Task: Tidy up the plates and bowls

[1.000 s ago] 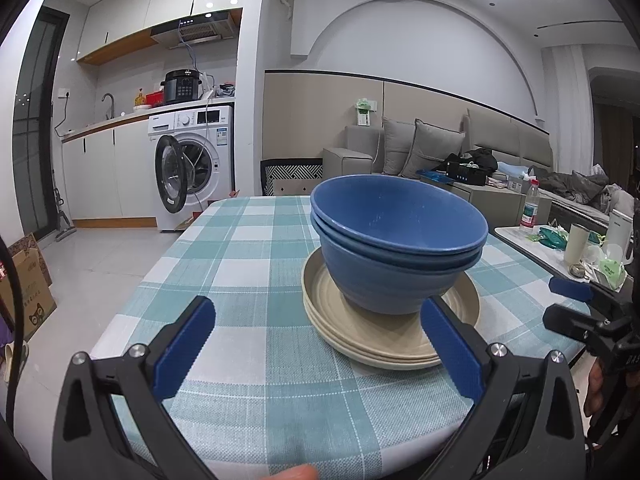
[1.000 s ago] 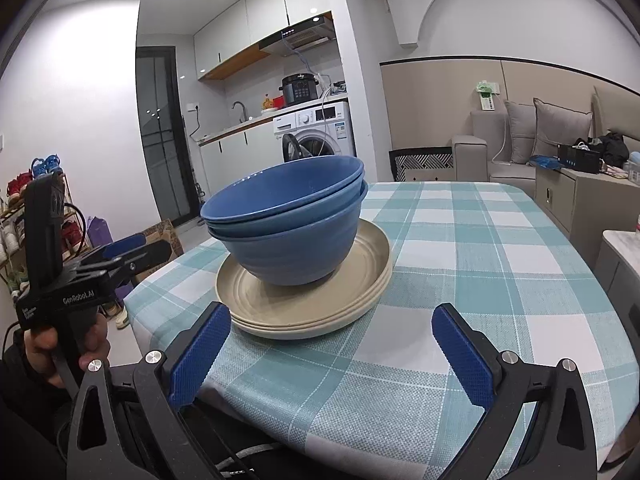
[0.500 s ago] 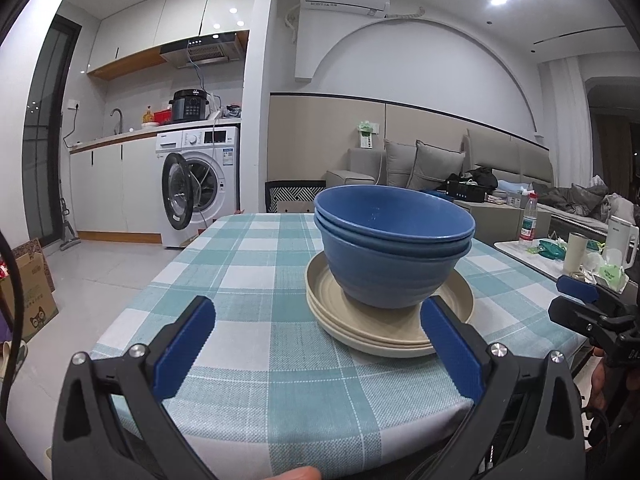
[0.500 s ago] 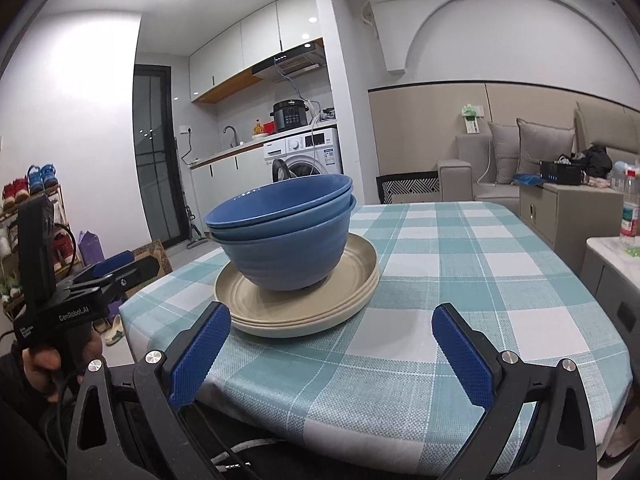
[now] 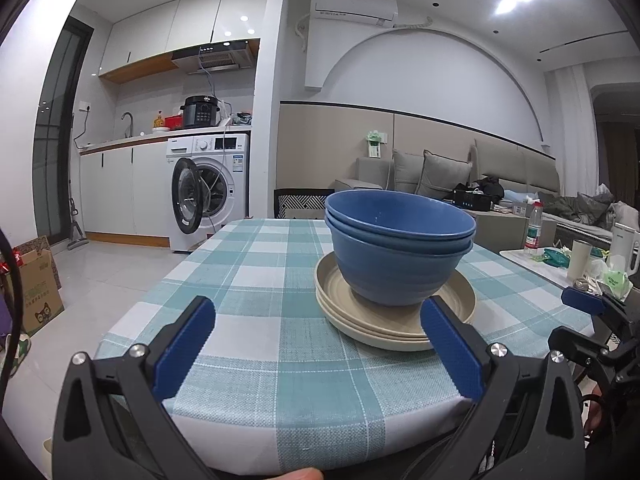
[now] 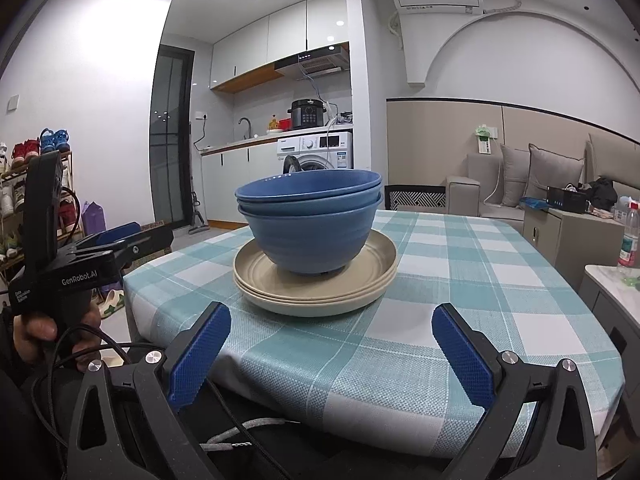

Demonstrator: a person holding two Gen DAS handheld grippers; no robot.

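A table under a teal-and-white checked cloth fills both views. On it, near the front edge, sits a stack of beige plates, and nested blue bowls stand upright on the top plate. The left tongs hang spread wide apart before the table edge, holding nothing, the stack just beyond the right-hand finger. The right tongs are likewise wide apart and bare, the plates and bowls ahead between the fingers, untouched
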